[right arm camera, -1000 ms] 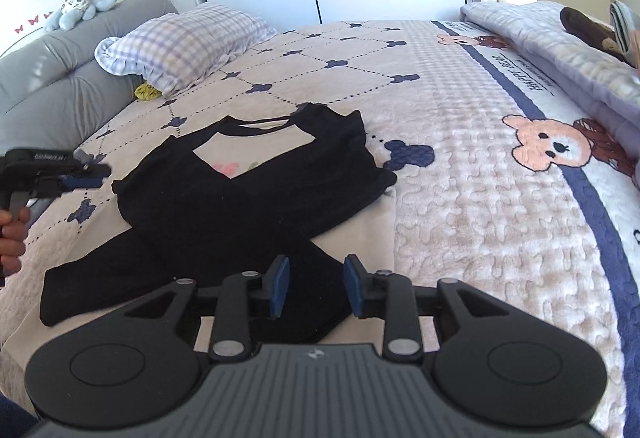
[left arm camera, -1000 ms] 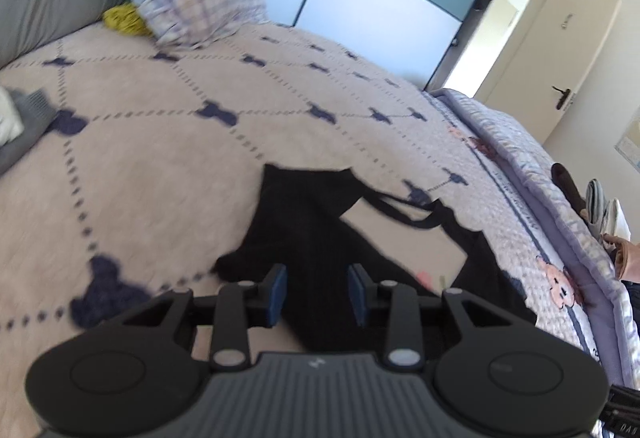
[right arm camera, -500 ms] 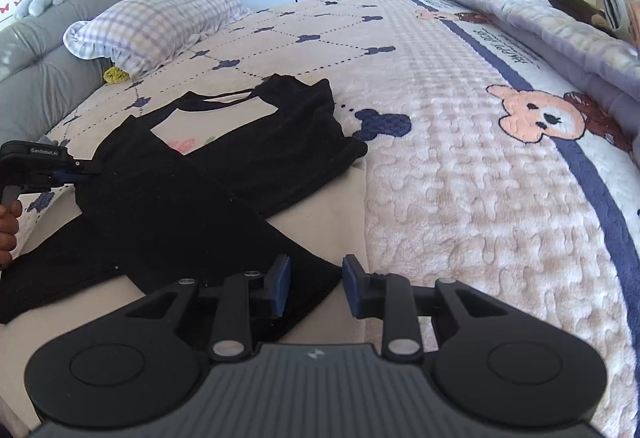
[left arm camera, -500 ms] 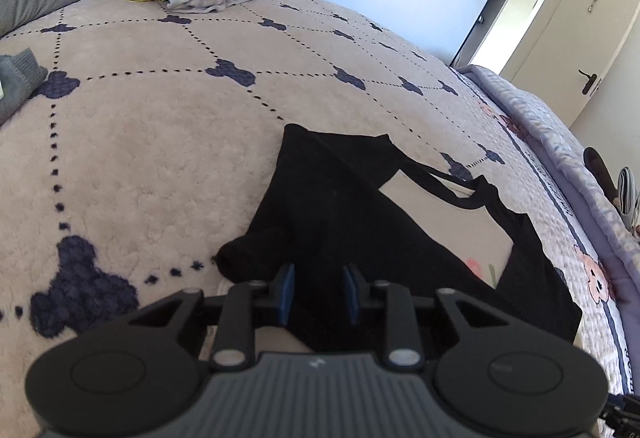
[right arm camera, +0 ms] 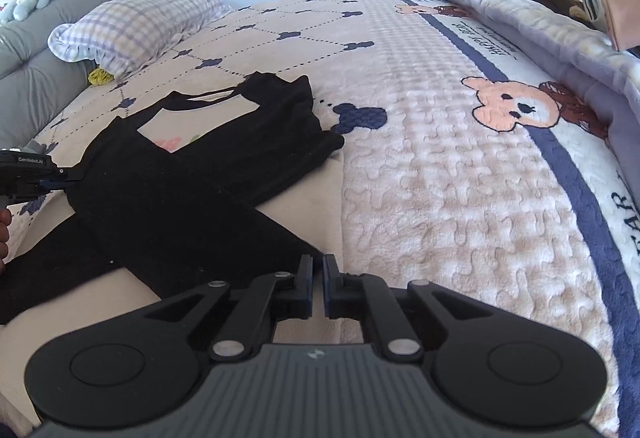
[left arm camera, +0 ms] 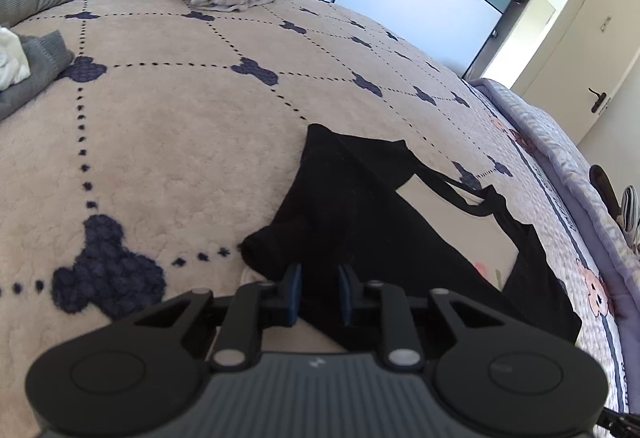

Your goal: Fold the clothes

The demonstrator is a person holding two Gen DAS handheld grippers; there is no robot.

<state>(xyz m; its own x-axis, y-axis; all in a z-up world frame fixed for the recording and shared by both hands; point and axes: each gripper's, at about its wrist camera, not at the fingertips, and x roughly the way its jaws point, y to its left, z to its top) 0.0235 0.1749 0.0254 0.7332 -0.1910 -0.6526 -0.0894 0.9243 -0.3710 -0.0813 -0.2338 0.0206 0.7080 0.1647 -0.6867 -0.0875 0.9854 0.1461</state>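
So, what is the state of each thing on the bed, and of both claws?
black shirt: spread on the bed, one long part laid across it, not folded up yet.
left claw: narrow gap, just been closing, shirt cloth between the pads.
right claw: shut, at the shirt's near corner.
pillow: lying by the headboard.

Both grippers are pointing downward: the left gripper (left arm camera: pixel 319 288) is narrowing its fingers, while the right gripper (right arm camera: pixel 315 280) is sitting nearly closed.
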